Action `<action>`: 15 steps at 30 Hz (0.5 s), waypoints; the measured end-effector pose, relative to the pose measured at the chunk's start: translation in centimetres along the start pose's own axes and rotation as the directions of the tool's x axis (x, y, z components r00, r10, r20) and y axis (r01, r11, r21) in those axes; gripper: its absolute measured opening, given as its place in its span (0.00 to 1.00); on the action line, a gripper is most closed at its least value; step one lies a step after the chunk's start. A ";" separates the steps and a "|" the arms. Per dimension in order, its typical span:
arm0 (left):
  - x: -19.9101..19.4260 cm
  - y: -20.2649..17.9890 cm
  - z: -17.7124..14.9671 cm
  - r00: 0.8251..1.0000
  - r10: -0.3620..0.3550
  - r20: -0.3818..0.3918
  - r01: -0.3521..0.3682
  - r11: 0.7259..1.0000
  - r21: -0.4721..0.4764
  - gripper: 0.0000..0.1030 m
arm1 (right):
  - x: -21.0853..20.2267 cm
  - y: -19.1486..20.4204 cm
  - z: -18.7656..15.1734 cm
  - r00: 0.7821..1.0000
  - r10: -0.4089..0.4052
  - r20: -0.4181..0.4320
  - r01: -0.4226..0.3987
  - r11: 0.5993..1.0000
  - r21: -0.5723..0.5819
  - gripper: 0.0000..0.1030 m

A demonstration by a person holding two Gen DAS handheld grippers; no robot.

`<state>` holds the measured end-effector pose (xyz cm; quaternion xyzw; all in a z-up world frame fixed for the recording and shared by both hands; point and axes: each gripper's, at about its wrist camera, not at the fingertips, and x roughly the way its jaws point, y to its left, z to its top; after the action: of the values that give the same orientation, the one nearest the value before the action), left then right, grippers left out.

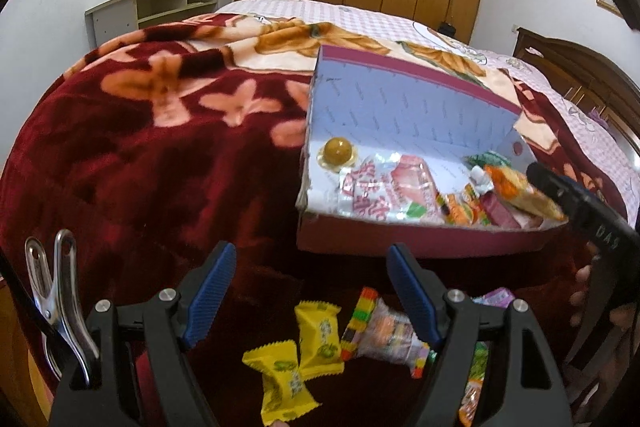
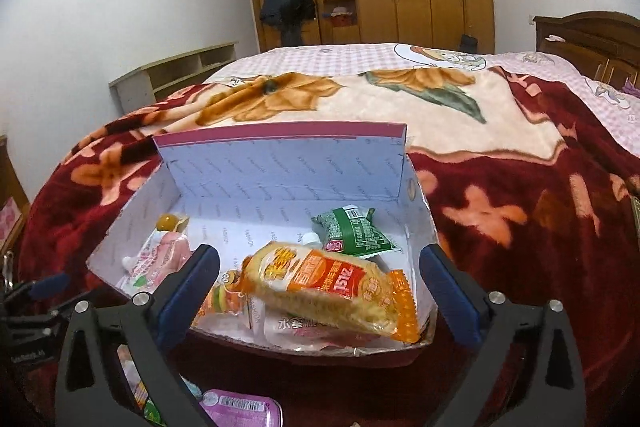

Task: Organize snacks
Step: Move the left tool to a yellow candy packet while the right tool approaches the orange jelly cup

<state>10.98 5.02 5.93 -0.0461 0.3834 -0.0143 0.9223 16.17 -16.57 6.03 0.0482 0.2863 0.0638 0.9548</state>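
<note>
Left gripper (image 1: pixel 310 293): jaws spread wide, nothing between the blue pads, hanging over the loose snacks on the dark red blanket (image 1: pixel 140 155). Below and between its fingers lie two yellow wrapped candies (image 1: pixel 296 359), touching each other, and just right of them a clear packet with a multicolour edge (image 1: pixel 384 335). An orange-and-green packet (image 1: pixel 474 383) shows partly behind the right finger. A metal clip (image 1: pixel 56 291) is fixed at the left side of this gripper's body.

Right gripper (image 2: pixel 320 291): jaws spread to full width, no pad touching anything. No earlier view given, so only the standing state is noted. It sits above the near edge of the open cardboard box (image 2: pixel 280 163), fingers straddling the orange noodle packet (image 2: pixel 328 287), which lies free on top of other snacks in the box. In the left wrist view this gripper's black tip enters from the right beside the box, with fingers of the person's hand (image 1: pixel 580 291) on its grip.

Box contents: green packet (image 2: pixel 352 231) toward the back right; pink-and-white pouch (image 2: pixel 160 259) at left; round amber jelly cup (image 2: pixel 168 222) in the back left corner; burger-print packet (image 2: pixel 224 301) under the noodle packet's left end. The box rests on the blanket, lid flap upright at the far side.

Near edge of right wrist view: purple tin (image 2: pixel 240 409) on the blanket, outside the box.
</note>
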 end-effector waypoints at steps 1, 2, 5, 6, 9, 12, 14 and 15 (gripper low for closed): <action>0.0 0.0 -0.1 1.000 0.000 -0.004 0.000 1.000 0.000 0.79 | -0.2 0.0 0.0 1.000 0.004 0.002 -0.004 1.000 0.003 0.99; 0.1 0.0 -0.2 1.000 0.000 -0.007 0.000 1.000 0.000 0.79 | -0.3 0.0 0.0 1.000 0.007 0.003 -0.007 1.000 0.005 0.99; 0.0 0.1 -0.6 1.000 -0.001 -0.015 0.001 1.000 0.003 0.79 | -1.1 0.0 -0.2 1.000 0.015 0.000 -0.015 1.000 0.013 0.99; -0.1 0.1 -0.7 1.000 0.000 -0.016 0.001 1.000 0.005 0.79 | -1.4 0.1 -0.4 1.000 0.024 -0.002 -0.024 1.000 0.016 0.99; -0.4 0.2 -1.2 1.000 0.007 -0.019 -0.007 1.000 0.016 0.79 | -2.2 0.3 -0.9 0.999 0.045 -0.014 -0.045 0.999 0.016 0.99; -0.5 0.5 -1.6 1.000 0.017 -0.022 -0.017 1.000 0.020 0.79 | -3.1 0.6 -1.7 0.998 0.056 -0.027 -0.056 0.998 0.011 0.99; -0.5 0.7 -2.0 0.999 0.027 -0.028 -0.026 0.999 0.027 0.79 | -3.7 0.8 -2.2 0.997 0.066 -0.036 -0.065 0.998 0.008 0.99; -0.5 0.8 -2.1 0.999 0.033 -0.032 -0.032 0.999 0.029 0.79 | -4.0 0.9 -2.4 0.997 0.070 -0.038 -0.069 0.998 0.007 0.99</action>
<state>9.11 5.73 4.70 -0.0263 0.3986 -0.0054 0.9167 11.41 -16.18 6.31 0.0593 0.3031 0.0972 0.9461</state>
